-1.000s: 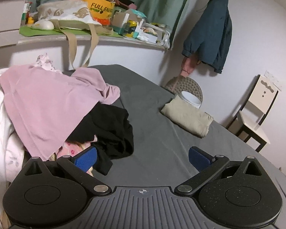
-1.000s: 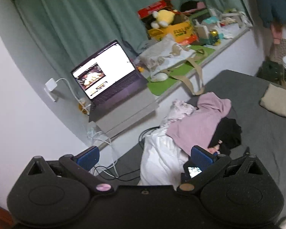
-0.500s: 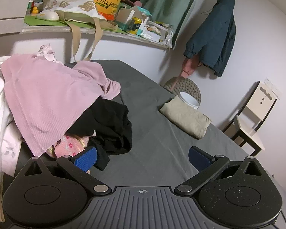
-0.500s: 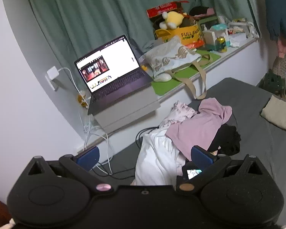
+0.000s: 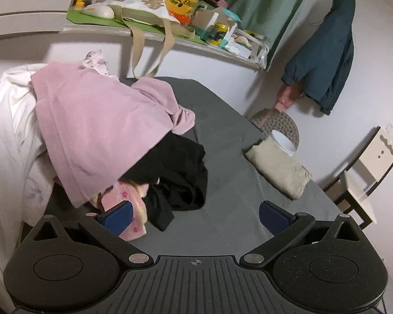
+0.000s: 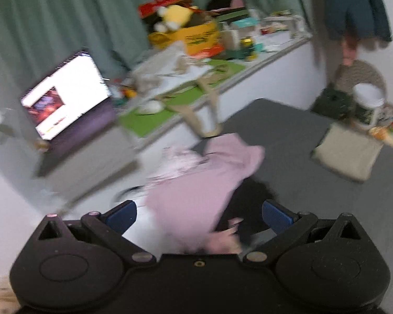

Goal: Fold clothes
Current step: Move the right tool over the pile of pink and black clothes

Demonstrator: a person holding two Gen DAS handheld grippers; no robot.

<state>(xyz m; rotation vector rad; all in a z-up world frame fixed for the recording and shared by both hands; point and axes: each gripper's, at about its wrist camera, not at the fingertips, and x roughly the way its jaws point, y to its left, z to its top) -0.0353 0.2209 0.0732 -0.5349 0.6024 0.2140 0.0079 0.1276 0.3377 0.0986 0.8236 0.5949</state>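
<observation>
Two grippers, left [image 5: 194, 213] and right [image 6: 199, 213], I hold with jaws spread wide and empty over the heaped soft pink sweatshirt [image 5: 97, 128], ready to pick it for folding.

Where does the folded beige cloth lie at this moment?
In the left wrist view the folded beige cloth lies alone at the right edge of the grey bed sheet, beside a white bucket, apart from the clothes pile with the pink garment.
</observation>
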